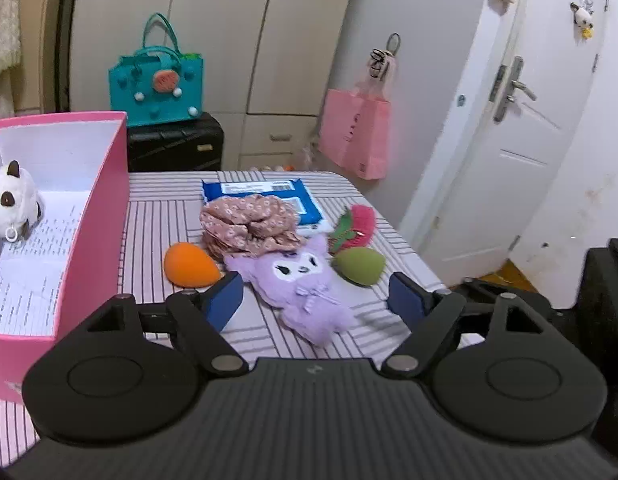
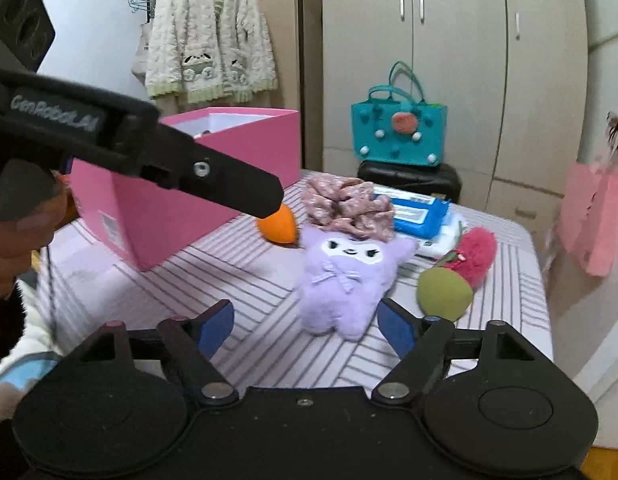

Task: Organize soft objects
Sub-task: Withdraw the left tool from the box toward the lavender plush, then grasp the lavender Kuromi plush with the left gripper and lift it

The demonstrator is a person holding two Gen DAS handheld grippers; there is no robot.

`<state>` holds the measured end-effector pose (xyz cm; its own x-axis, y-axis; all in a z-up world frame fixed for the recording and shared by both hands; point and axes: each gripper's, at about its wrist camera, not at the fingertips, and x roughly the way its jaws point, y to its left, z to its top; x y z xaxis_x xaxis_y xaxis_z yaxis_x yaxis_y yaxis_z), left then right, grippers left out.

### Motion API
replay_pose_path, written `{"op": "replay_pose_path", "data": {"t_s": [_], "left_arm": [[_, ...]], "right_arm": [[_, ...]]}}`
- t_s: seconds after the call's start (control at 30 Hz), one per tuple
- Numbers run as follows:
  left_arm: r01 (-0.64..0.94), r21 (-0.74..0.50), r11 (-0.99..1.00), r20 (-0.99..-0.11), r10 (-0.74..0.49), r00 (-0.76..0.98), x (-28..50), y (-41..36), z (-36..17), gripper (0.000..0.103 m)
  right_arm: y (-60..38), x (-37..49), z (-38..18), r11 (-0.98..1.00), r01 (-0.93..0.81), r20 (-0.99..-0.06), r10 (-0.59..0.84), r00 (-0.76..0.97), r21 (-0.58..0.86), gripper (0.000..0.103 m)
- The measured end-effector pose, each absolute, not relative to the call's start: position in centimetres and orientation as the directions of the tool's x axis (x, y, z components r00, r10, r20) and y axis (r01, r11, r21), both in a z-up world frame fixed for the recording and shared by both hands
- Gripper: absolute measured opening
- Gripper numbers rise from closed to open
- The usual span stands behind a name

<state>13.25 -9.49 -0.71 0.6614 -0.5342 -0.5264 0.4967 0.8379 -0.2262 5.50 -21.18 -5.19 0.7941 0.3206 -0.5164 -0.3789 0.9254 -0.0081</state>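
Several soft things lie bunched on the pink-and-grey striped tabletop (image 1: 157,216). In the middle of both wrist views is a lilac plush cat-like doll with a white face patch (image 1: 297,280), flat on its back. Touching its head is a crumpled pink floral fabric scrunchie (image 1: 249,224), which partly covers a blue plastic wipes packet (image 1: 265,192) behind it. Left of the doll sits an orange teardrop makeup sponge (image 1: 191,264); to the doll's right lies a green teardrop makeup sponge (image 1: 359,266), and just behind that a fuzzy red plush strawberry with green leaves (image 1: 355,224).

At the left edge of the left wrist view stands an open pink cardboard box (image 1: 101,216), with a white plush cat with dark ears (image 1: 11,200) lying inside on its printed paper floor.

The left gripper (image 1: 317,298) has its blue-padded fingers (image 1: 225,300) spread wide, grasping nothing; in its view the doll's lower body shows between them, apart from both pads. The right gripper (image 2: 305,328) is likewise released, its fingers (image 2: 215,330) splayed on either side of the doll's lower end in its view, not pressing it. In the right wrist view the left gripper reaches in from the upper left, its black tip overlapping the orange sponge; a hand (image 2: 13,240) holds it at the left edge.

Behind the tabletop a teal felt handbag (image 1: 157,84) sits on a black case (image 1: 175,144)
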Motion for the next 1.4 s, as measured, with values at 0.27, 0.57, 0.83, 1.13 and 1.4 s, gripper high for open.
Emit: {"op": "replay_pose_path", "data": {"t_s": [0.27, 0.57, 0.83, 1.13, 1.4], "left_arm": [[0.446, -0.181, 0.876, -0.563, -0.464, 0.684, 15.4, -11.5, -4.1, 0.084], [0.42, -0.225, 0.879, -0.562, -0.469, 0.681, 17.3, -12.1, -5.5, 0.082], [0.319, -0.202, 0.926, -0.531, -0.377, 0.759, 18.1, -11.8, -6.2, 0.081], [0.344, -0.382, 0.858, -0.578, -0.512, 0.636, 19.3, -11.3, -7.6, 0.059], [0.353, -0.415, 0.838, -0.59, -0.544, 0.597, 17.7, -11.1, -7.4, 0.041]], "right_arm": [[-21.6, 8.0, -7.0, 0.933, -0.36, -0.52, 0.322, 0.791, 0.031, 0.089], [-20.8, 9.5, -7.8, 0.933, -0.359, -0.55, 0.306, 0.777, 0.011, 0.089], [-20.5, 10.2, -7.7, 0.926, -0.378, -0.526, 0.312, 0.792, -0.021, 0.089], [-22.2, 10.9, -8.0, 0.922, -0.353, -0.498, 0.385, 0.777, 0.162, 0.056], [-22.3, 8.6, -7.7, 0.917, -0.361, -0.511, 0.394, 0.764, 0.167, 0.054]]}}
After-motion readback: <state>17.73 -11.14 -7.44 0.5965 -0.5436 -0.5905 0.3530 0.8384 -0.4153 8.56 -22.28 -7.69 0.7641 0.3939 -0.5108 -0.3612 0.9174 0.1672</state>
